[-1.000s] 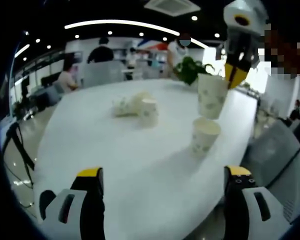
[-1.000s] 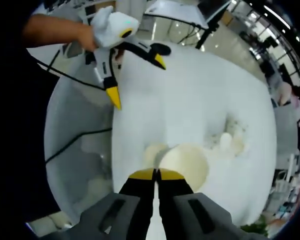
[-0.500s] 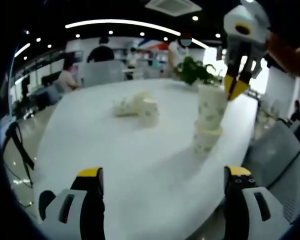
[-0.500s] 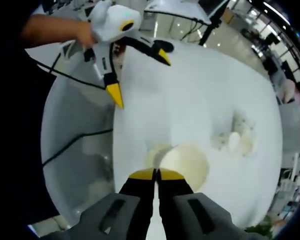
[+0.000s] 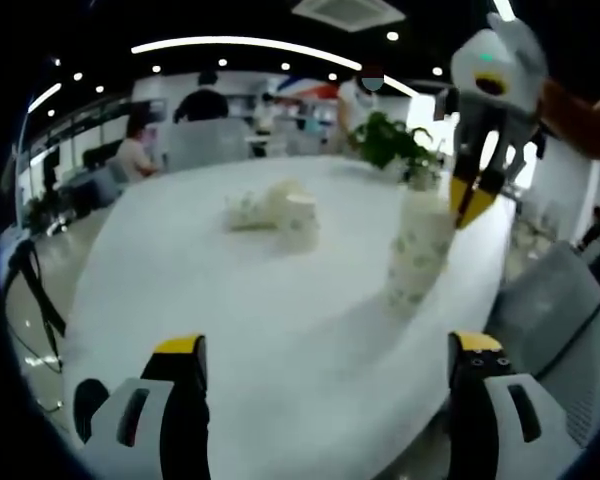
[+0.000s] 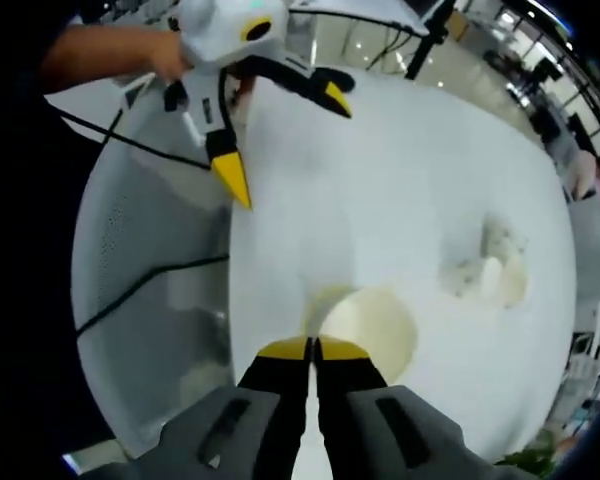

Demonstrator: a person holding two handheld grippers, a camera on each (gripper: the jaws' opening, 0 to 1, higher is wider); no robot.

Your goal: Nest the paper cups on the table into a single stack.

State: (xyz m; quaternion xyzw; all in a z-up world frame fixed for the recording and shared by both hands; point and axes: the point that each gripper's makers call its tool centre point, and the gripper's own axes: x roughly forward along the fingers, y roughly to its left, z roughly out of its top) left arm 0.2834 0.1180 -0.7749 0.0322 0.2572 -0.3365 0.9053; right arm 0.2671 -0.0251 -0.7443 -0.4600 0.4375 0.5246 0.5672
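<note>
Nested paper cups (image 5: 416, 250) stand upright near table (image 5: 230, 300) edge, top cup pushed into lower. I keep right gripper (image 5: 472, 200) clenched on top cup rim (image 6: 365, 330). Left gripper (image 6: 280, 140) spread wide, holding nothing. Remaining: cup cluster (image 5: 275, 212) mid-table, one upright, others apparently tipped. Thin tapered paper, pale printed pattern; table smooth, white.

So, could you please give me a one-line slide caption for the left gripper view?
Right tool lowers a paper cup into another on the white table.
</note>
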